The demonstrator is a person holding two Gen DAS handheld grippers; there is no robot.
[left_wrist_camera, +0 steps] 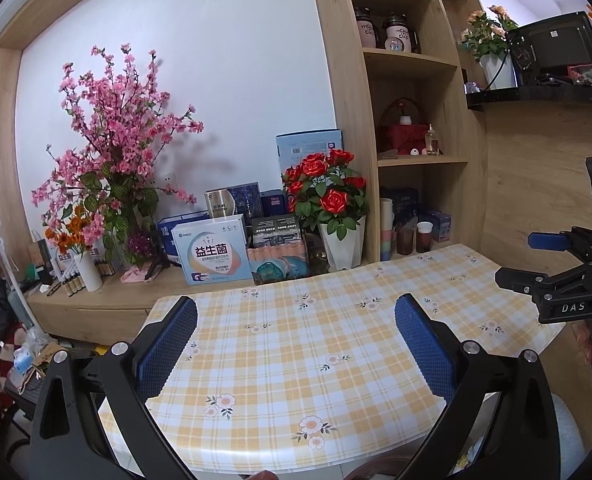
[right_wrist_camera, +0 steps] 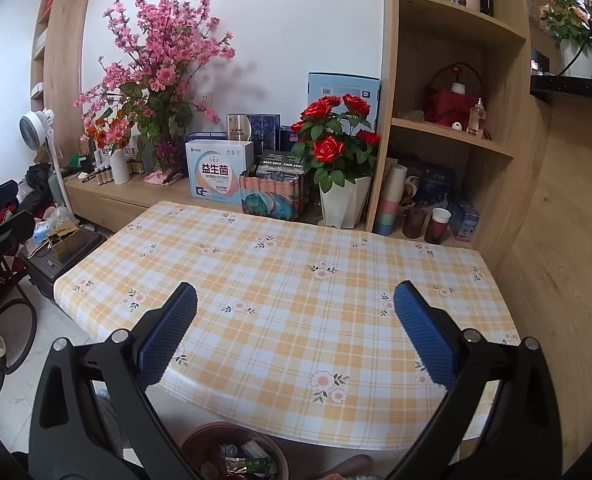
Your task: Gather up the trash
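Observation:
A table with a yellow and white checked floral cloth (left_wrist_camera: 296, 344) fills both views (right_wrist_camera: 296, 280); I see no loose trash on its top. My left gripper (left_wrist_camera: 296, 328) is open and empty above the table's near edge. My right gripper (right_wrist_camera: 296, 320) is open and empty above the near edge too; it also shows at the right edge of the left wrist view (left_wrist_camera: 536, 260). A brown round bin (right_wrist_camera: 235, 456) stands on the floor below the table's near edge, with several wrappers (right_wrist_camera: 247, 464) inside.
A wooden sideboard behind the table holds pink blossoms (left_wrist_camera: 115, 140), a red rose pot (left_wrist_camera: 336, 208), boxes (left_wrist_camera: 211, 252) and cups (right_wrist_camera: 436, 224). Wooden shelves (right_wrist_camera: 456, 140) stand at the right. A white fan (right_wrist_camera: 35, 128) and floor clutter (right_wrist_camera: 55, 236) lie to the left.

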